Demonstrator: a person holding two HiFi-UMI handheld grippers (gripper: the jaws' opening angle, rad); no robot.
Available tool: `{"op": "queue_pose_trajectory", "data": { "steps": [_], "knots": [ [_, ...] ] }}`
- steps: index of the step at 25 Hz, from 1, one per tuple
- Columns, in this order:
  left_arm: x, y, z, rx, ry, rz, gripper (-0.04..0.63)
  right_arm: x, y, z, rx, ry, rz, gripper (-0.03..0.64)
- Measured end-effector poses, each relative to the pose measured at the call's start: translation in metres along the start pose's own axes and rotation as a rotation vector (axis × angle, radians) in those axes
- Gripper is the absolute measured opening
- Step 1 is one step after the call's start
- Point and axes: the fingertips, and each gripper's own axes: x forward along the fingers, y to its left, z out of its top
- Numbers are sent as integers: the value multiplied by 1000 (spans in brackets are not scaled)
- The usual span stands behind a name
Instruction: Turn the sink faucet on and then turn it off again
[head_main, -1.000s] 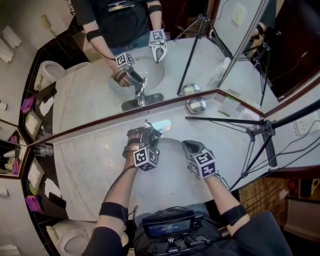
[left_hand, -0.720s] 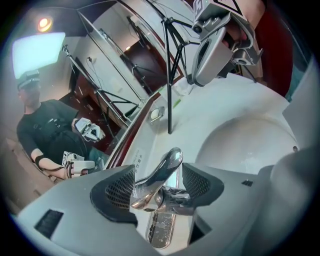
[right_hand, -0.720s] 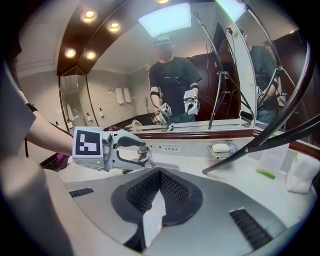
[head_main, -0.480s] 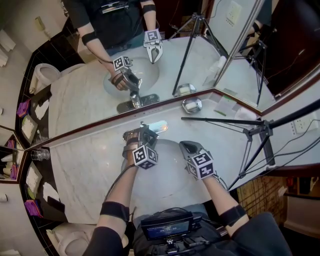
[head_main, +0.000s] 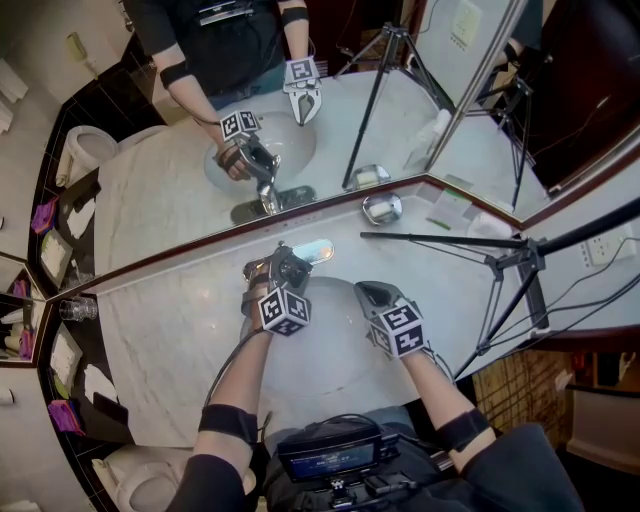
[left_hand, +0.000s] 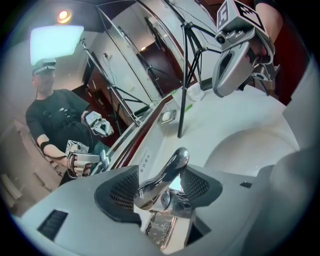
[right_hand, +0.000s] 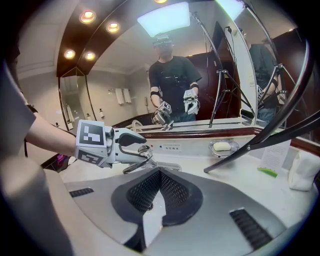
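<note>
Left gripper (head_main: 283, 268) was at faucet (head_main: 312, 250), back edge of sink (head_main: 335, 365), middle of marble bench (head_main: 170, 330). Jaws apart but had just been closing in. Faucet handle (left_hand: 167, 172) sat right between pads, no firm squeeze that I could see tbh. Right gripper (head_main: 370, 295) was closed and empty, hovered over sink just right of faucet, not touching it. Soap dish (head_main: 381, 209) sat further right, up against mirror (head_main: 150, 200).
</note>
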Motion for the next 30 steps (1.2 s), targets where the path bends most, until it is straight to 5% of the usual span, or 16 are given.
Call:
{"op": "queue_pose_trajectory", "data": {
  "steps": [6,20,30],
  "knots": [
    [2,9,-2,-13,-8,-8,265,2,-1,0,6,-1,4,18],
    [-7,36,-9,-199,-20,5,265,7,4,-1,8,4,16,18],
    [-6,32,-6,-206,-18,-3,242,7,8,0,8,-2,27,18]
  ]
}}
